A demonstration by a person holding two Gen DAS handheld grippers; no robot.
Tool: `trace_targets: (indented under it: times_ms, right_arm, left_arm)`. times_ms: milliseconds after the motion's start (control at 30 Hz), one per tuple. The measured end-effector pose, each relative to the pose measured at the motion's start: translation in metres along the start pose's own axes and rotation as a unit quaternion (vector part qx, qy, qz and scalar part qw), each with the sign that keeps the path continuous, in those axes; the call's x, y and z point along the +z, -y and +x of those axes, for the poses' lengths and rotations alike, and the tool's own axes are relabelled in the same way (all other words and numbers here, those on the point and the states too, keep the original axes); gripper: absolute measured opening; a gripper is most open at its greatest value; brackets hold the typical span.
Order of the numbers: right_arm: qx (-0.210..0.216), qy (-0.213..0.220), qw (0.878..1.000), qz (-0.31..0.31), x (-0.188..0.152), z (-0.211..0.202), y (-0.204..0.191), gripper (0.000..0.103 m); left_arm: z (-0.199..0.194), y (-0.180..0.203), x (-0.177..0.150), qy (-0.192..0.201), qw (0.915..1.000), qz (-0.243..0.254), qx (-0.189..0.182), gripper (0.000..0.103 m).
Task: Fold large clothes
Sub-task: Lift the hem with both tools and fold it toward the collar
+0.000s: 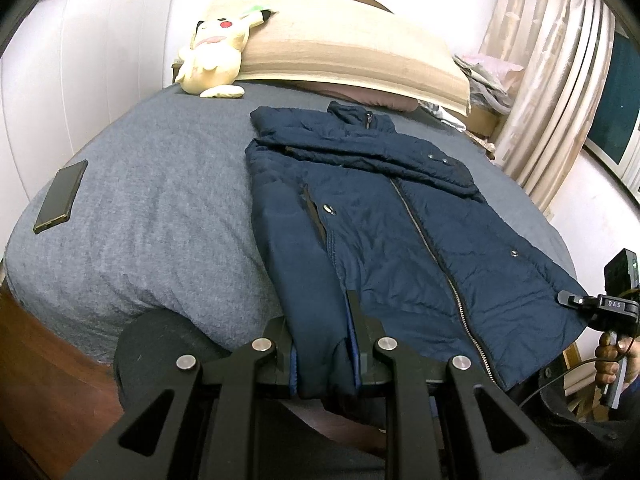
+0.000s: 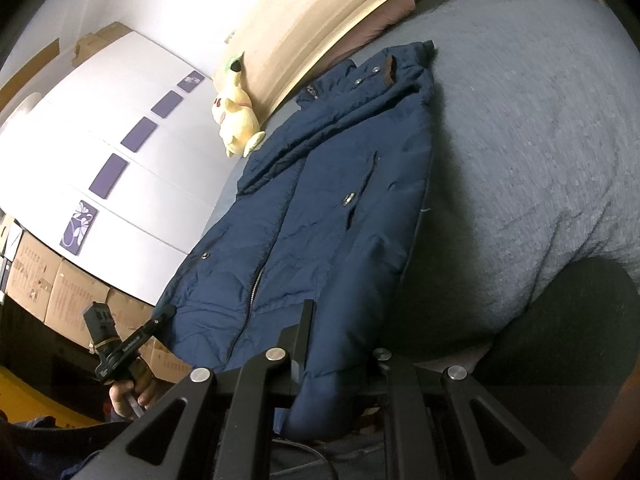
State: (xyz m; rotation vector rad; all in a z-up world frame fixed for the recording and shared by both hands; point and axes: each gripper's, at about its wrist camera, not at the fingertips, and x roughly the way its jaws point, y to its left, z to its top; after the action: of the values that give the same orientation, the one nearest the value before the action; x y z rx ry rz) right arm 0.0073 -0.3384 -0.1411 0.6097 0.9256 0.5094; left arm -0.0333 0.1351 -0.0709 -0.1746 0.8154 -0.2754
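Navy jacket (image 1: 380, 208) gripped at its near hem by both grippers.
A phone (image 1: 60, 196) on the bed (image 1: 160, 200) is shown only by the left wrist view; cardboard boxes (image 2: 60, 296) only by the right.
The left gripper (image 1: 324, 360) and right gripper (image 2: 336, 364) are clamped on hem fabric.

Two close wrist views from the foot of the bed (image 1: 140, 200), sharing the jacket (image 1: 380, 220).

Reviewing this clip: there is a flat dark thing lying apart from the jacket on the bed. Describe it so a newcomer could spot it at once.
Start from the bed with the grey cover and the navy jacket spread on it. In the left wrist view, go left from the jacket to the bed's left edge: there lies a slim dark rectangular slab, probably a phone. It is the only hard, glossy, flat thing on the cover, unlike the yellow plush toy by the pillow.
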Motion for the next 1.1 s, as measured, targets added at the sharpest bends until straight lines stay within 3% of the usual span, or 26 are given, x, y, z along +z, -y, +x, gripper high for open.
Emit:
trace_targets:
  times_ms: [533,1100]
  right_arm:
    - [0.034,0.037,0.998,-0.028,0.035,-0.024,-0.017,0.012]
    - [0.044,0.101,0.992,-0.066,0.103,-0.041,-0.052,0.012]
  left_arm:
    - [-0.015,-0.001,0.046,0.044,0.998,-0.014,-0.044,0.02]
    - [-0.018,0.008,0.118,0.104,0.9934,-0.001,-0.047,0.019]
